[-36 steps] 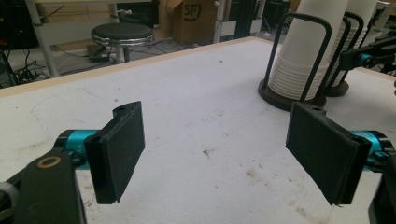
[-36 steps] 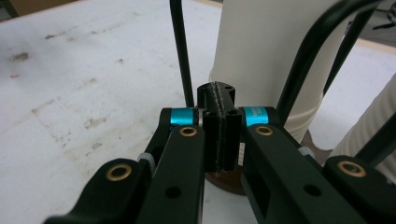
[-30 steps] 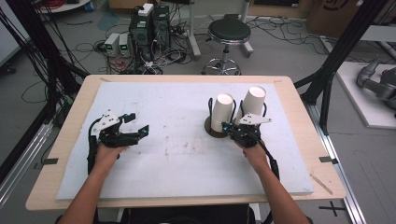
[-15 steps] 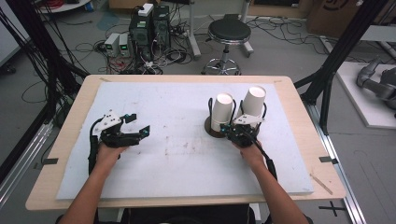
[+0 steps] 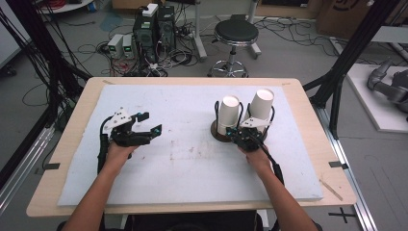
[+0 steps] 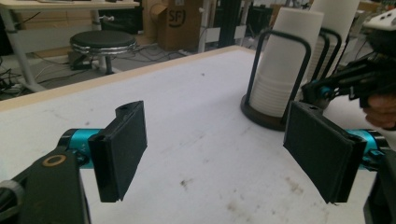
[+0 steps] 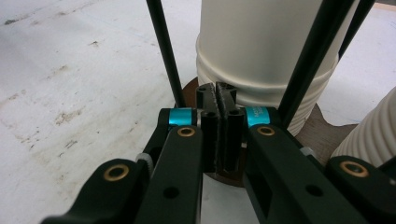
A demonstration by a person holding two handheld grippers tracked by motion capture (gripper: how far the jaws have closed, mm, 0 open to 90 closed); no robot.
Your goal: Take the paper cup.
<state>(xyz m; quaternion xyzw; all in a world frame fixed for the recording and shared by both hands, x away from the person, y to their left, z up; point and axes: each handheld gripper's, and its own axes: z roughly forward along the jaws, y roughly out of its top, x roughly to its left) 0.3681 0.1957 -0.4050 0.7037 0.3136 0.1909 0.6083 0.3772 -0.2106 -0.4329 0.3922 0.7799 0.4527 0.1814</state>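
Change since a second ago: the left claw (image 5: 146, 124) has drifted a little toward the table's middle, and its jaws have just been closing slightly, with nothing between them; they stand wide apart over the bare white mat (image 5: 192, 159). Right claw (image 5: 244, 137) has not moved: jaws pressed together, empty, parked at the dark round base (image 5: 217, 135) of the cup holder. My reading: the left hand is starting toward the cups while the right steadies or waits at the holder; no cup is lifted yet.

Count: two stacks of white paper cups, left stack (image 5: 229, 114) and right stack (image 5: 261, 104), both leaning in black wire loops on the holder, right of the table's centre. Two claws. One wooden table (image 5: 91, 89). One black stool (image 5: 236, 33) beyond the far edge.
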